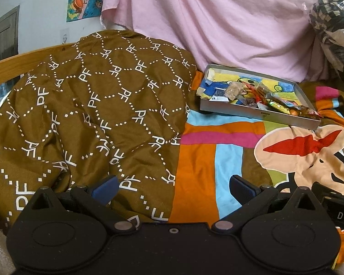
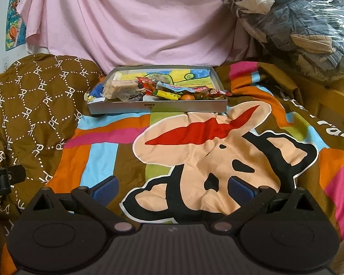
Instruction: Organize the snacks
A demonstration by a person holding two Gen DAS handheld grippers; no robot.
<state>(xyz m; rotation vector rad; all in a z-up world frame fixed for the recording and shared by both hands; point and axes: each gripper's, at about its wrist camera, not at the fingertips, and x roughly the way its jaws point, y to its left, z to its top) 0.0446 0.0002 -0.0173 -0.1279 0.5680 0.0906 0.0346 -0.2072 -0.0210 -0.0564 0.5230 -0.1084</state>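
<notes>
Both grippers, left (image 1: pixel 173 189) and right (image 2: pixel 172 189), hover level, jaws spread and empty, facing the snack tray (image 2: pixel 158 108) on the bedspread (image 2: pixel 195 151).

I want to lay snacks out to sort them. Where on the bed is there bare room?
The flat cartoon bedsheet between the grey tray and both grippers is free, bordered left by the brown quilt. The tray's near half is crowded with snacks.

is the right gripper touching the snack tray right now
Apart. The right wrist view shows the open right gripper low over the bedspread, the snack tray well beyond it.
</notes>
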